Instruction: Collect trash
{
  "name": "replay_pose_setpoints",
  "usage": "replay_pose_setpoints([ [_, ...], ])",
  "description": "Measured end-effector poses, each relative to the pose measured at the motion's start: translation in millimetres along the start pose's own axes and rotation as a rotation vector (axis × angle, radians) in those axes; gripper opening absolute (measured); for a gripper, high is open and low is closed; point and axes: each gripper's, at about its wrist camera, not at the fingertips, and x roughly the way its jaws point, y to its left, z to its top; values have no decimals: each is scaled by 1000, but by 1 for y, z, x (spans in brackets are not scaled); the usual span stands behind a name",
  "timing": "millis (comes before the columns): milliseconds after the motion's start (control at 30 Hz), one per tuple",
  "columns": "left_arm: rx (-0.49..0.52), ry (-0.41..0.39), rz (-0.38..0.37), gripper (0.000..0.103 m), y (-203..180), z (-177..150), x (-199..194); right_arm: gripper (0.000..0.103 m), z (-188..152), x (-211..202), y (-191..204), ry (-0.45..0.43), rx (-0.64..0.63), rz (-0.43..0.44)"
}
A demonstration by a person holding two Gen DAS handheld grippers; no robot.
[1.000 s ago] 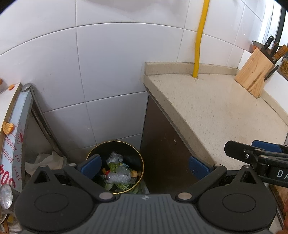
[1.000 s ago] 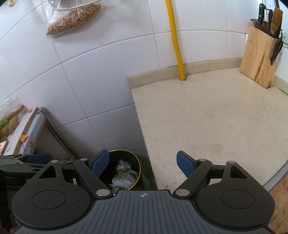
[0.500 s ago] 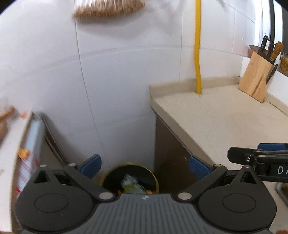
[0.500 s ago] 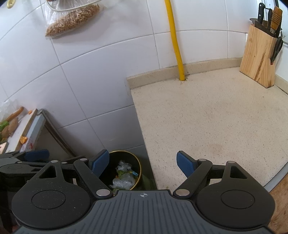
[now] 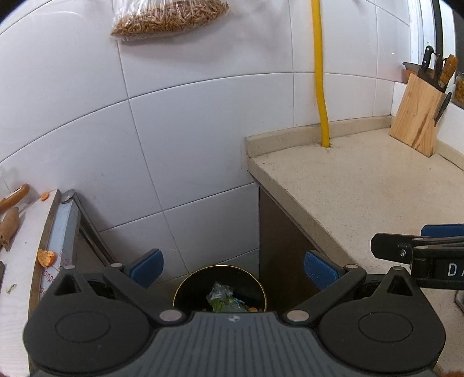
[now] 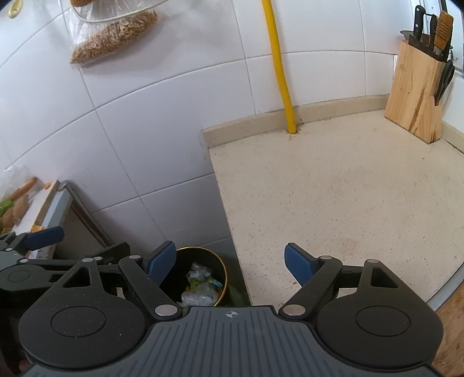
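Note:
A round black bin with a gold rim (image 5: 185, 281) (image 6: 221, 268) stands on the floor in the gap between the counter and a low table. Crumpled clear plastic and green scraps (image 5: 223, 297) (image 6: 200, 285) lie inside it. My left gripper (image 5: 233, 266) hangs above the bin, jaws wide open and empty. My right gripper (image 6: 230, 261) is also open and empty, over the counter's left edge beside the bin. The left gripper's blue pad (image 6: 43, 236) shows at the left of the right wrist view; the right gripper's pad (image 5: 440, 230) shows at the right of the left wrist view.
A beige speckled counter (image 5: 362, 185) (image 6: 348, 188) fills the right, with a wooden knife block (image 5: 417, 116) (image 6: 414, 98) at its back and a yellow pipe (image 5: 320, 72) (image 6: 279, 66) up the white tiled wall. A hanging bag of brown bits (image 5: 168, 17) is above. Left, a board (image 5: 26, 232) holds orange peel.
The left wrist view has tilted upward: the bin slid to the bottom of the frame and the hanging bag came into sight. The right gripper kept still. Both stayed open.

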Motion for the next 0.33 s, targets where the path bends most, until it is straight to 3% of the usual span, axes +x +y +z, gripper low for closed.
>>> replay_pose_setpoints([
  [333,-12,0,-7,99,0,1,4,87,2,4,-3,6,1,5],
])
